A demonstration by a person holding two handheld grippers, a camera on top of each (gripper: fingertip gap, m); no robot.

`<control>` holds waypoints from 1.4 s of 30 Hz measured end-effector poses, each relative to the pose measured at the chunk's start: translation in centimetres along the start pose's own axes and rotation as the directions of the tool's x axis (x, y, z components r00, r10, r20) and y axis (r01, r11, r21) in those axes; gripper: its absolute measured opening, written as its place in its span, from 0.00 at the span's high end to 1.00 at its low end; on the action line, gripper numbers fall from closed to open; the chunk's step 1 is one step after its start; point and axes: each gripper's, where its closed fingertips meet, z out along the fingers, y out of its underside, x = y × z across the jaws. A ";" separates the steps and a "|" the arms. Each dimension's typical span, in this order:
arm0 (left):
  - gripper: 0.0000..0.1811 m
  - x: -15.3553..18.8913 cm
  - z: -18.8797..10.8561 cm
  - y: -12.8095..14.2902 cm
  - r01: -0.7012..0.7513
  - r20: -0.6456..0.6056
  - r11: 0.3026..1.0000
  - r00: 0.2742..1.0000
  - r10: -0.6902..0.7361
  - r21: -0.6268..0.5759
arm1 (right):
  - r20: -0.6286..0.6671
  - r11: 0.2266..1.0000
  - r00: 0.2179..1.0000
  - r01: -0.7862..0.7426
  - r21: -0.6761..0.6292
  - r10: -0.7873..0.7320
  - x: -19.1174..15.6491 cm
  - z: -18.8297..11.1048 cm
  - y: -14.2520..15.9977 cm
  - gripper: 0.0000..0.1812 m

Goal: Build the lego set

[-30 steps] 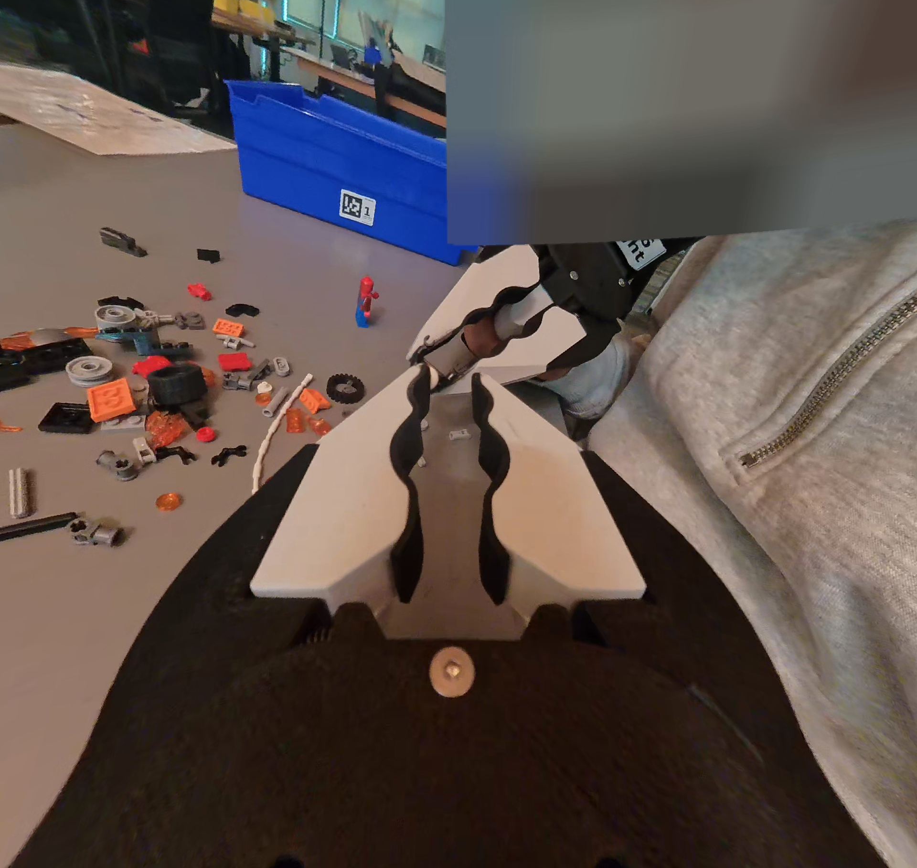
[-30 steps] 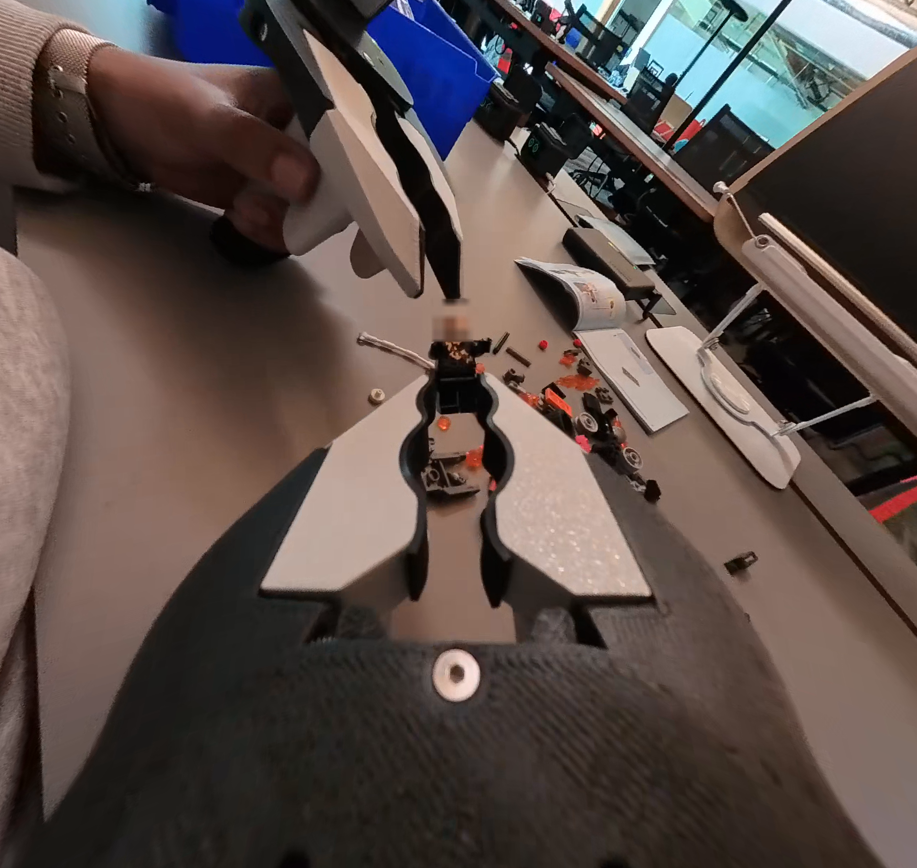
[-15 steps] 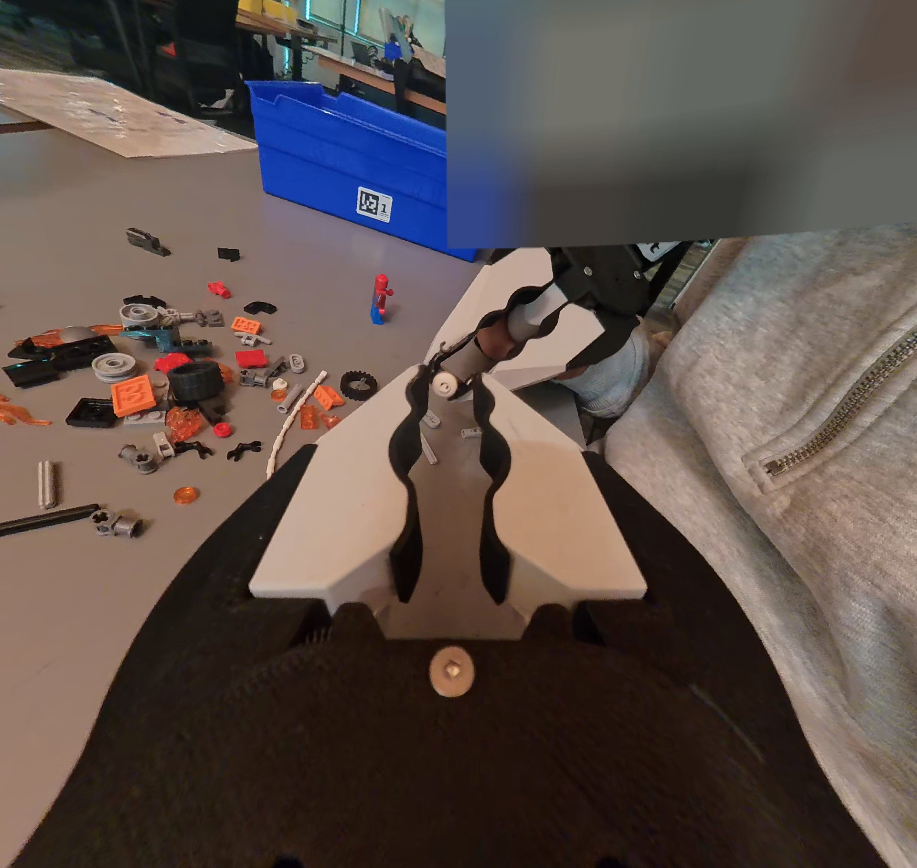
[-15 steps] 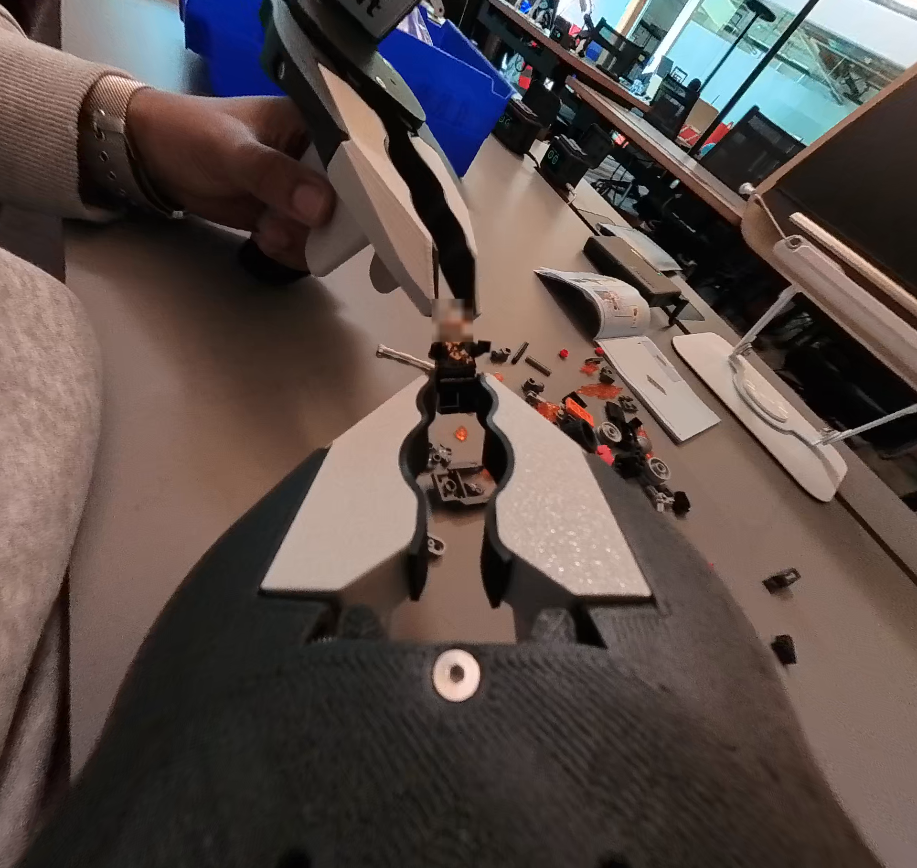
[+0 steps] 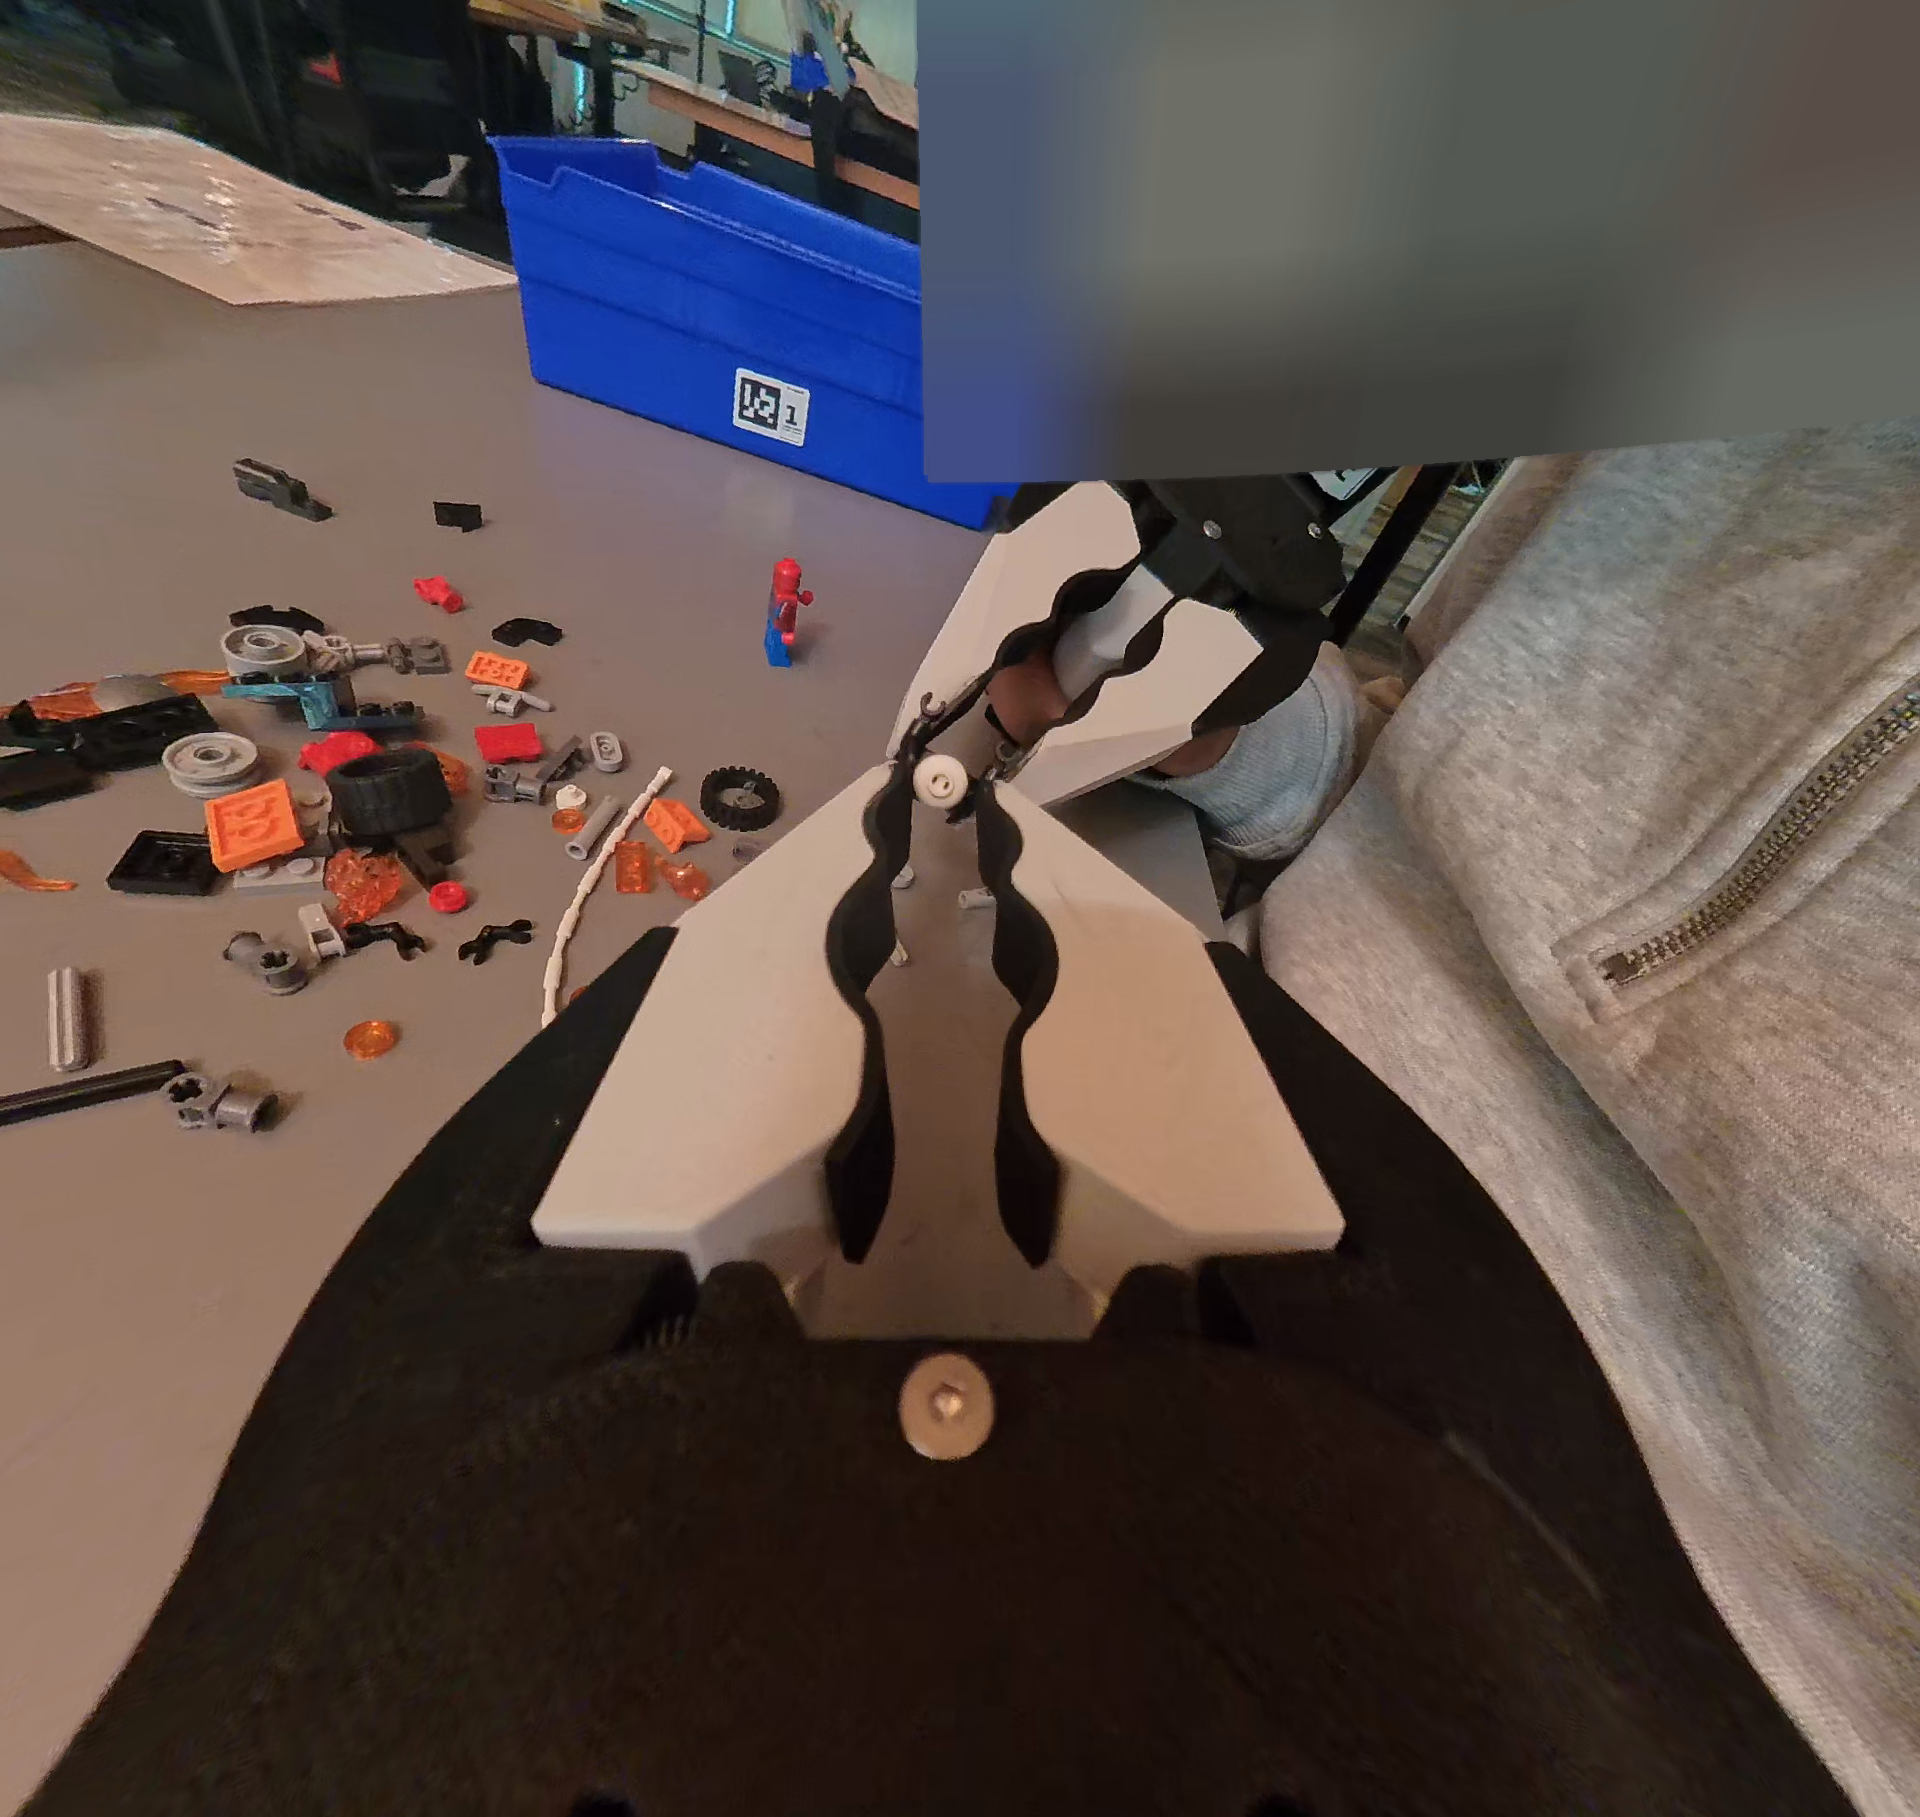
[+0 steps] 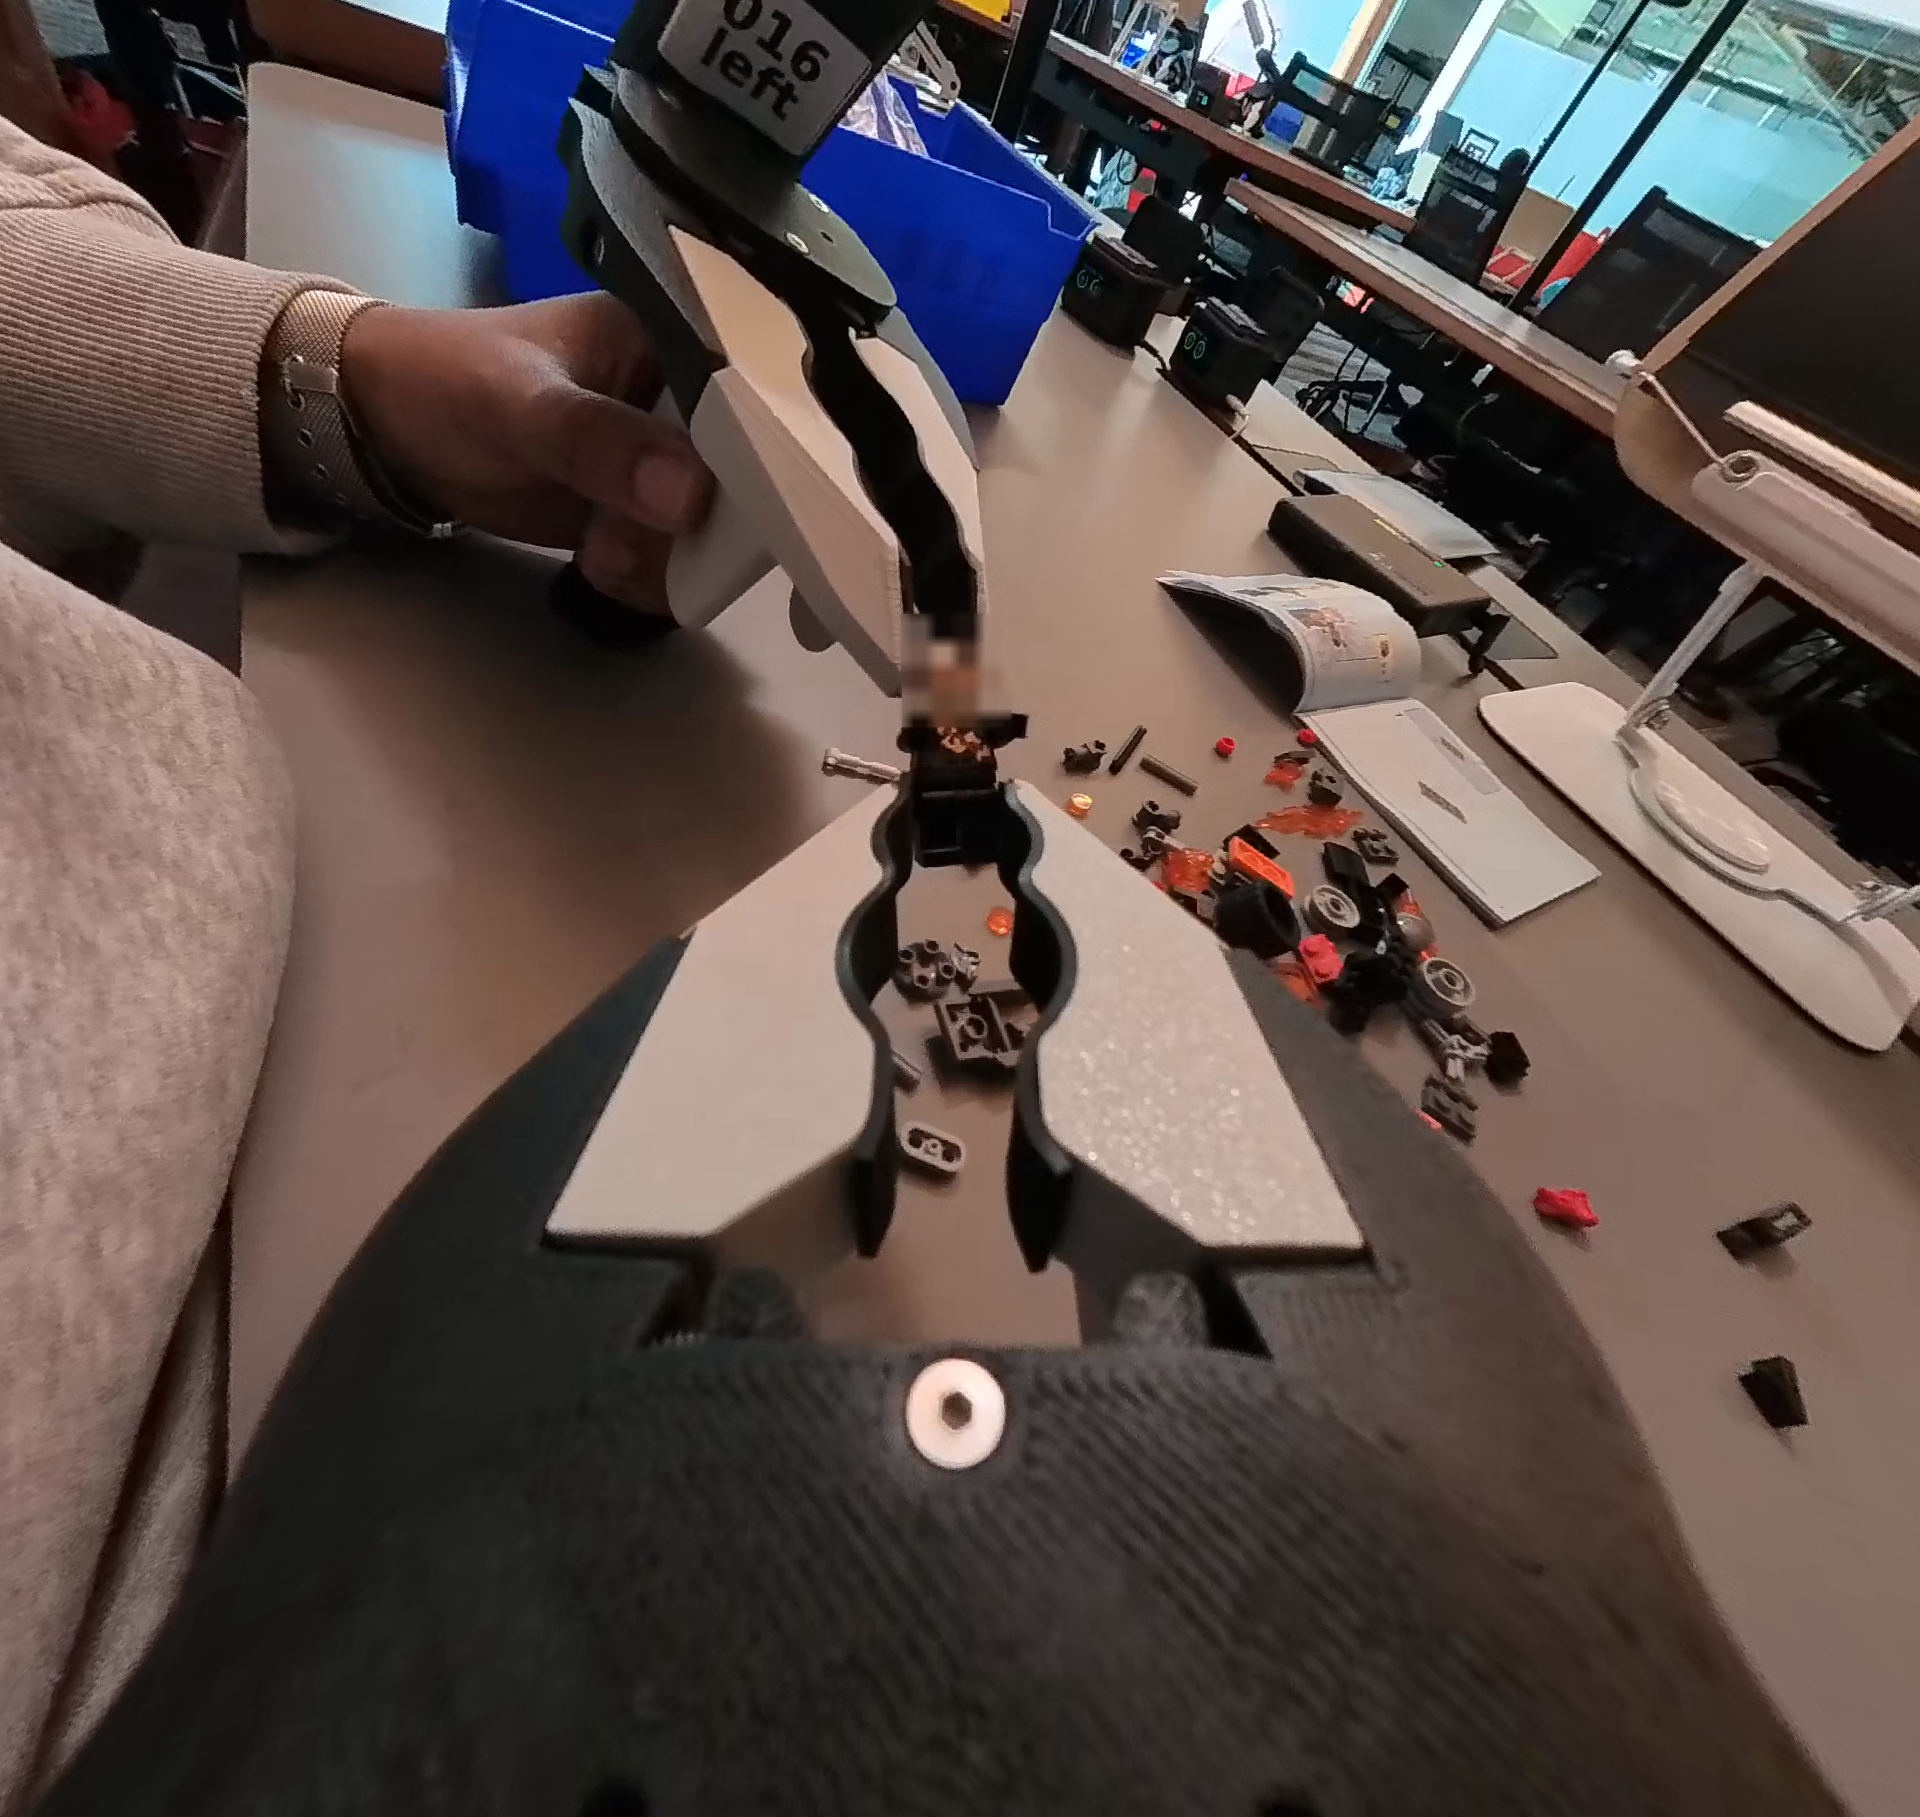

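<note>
Above a grey table (image 6: 540, 728) strewn with building-toy parts, the right hand-held gripper (image 6: 956, 811) grips a black minifigure (image 6: 954, 780) by the legs between its fingertips, holding it upright and clear of the surface. The left hand-held gripper (image 6: 935, 614), held by a bare hand (image 6: 520, 437) in a beige sleeve, reaches down from above so that its nearly closed tips meet the top of the figure, whose head is hidden by a mosaic patch. In the left wrist view, a small white round piece (image 5: 940, 783) sits at the tips of the left hand-held gripper (image 5: 940, 801), its fingers narrowly parted around it, with the right hand-held gripper (image 5: 961, 744) just beyond, pointing toward the camera. Loose orange, red, black and grey pieces (image 5: 343, 791) lie in a cluster to the left on the table (image 5: 260, 1352), among them a black tyre (image 5: 390, 793), a small spoked wheel (image 5: 740, 796) and a white flexible rod (image 5: 597, 894). A red-and-blue minifigure (image 5: 785, 612) stands alone farther off, near a blue bin (image 5: 707, 302). In the right wrist view an open instruction booklet (image 6: 1320, 635) and a flat sheet (image 6: 1455, 811) lie to the right, beyond the parts pile (image 6: 1340, 915).
</note>
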 end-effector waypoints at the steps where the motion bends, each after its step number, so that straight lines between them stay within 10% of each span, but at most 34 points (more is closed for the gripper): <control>1: 0.95 0.0 0.0 0.0 0.000 0.000 1.000 1.000 0.000 0.001 | 0.003 1.000 1.000 -0.002 0.000 0.002 0.0 0.0 0.0 0.92; 42: 0.95 -0.7 0.0 0.9 0.155 0.013 0.987 0.988 -0.154 -0.041 | -0.016 0.998 0.999 0.033 -0.061 -0.034 0.0 0.6 1.0 0.92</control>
